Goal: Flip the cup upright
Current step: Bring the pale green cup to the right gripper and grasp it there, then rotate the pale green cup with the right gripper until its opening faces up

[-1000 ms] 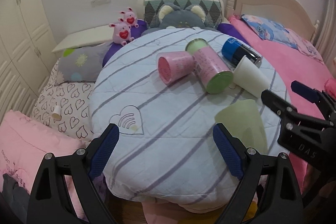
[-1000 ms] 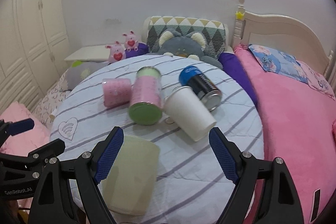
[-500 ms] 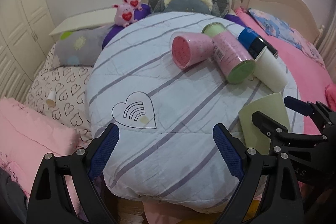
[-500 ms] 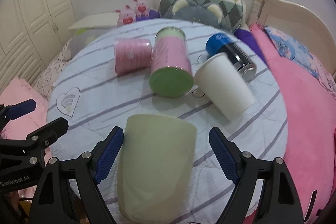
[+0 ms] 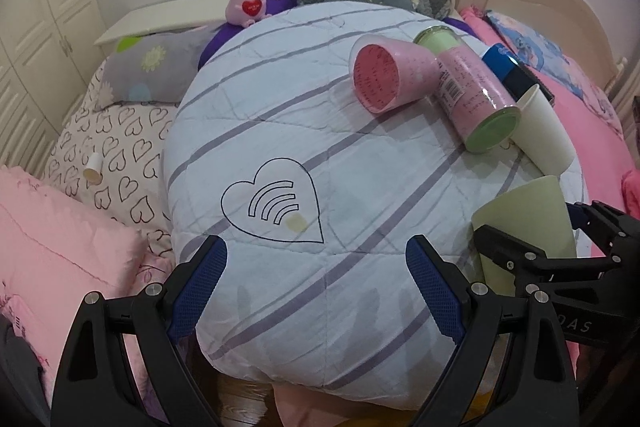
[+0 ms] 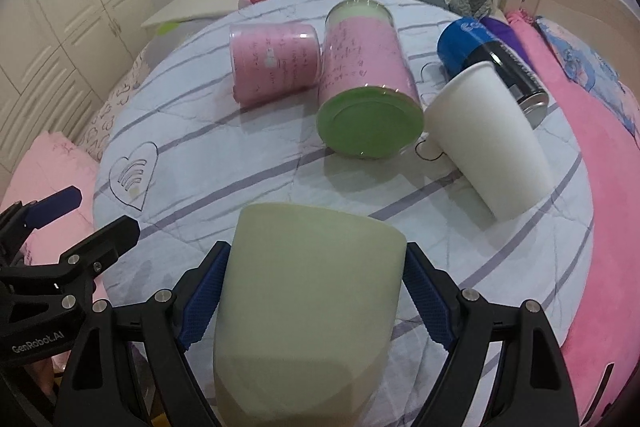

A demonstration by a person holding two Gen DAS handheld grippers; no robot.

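Here a round striped cushion [image 6: 280, 163] fills most of both views. On it lie a pink-and-green canister [image 6: 366, 91], a white paper cup [image 6: 492, 143], a pink tub [image 6: 274, 63] and a blue can [image 6: 480, 55], all on their sides. The pale green cup [image 6: 308, 311] sits at the cushion's near edge between the right gripper's [image 6: 316, 301] blue pads, which touch its sides. The left gripper [image 5: 316, 291] hovers spread wide, holding nothing.

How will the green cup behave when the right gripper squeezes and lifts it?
The green cup looks thin-walled and matte, so probably light and not slippery. It tapers, so it may slide along the right gripper. The soft quilt gives little support, so it may tip once upright.
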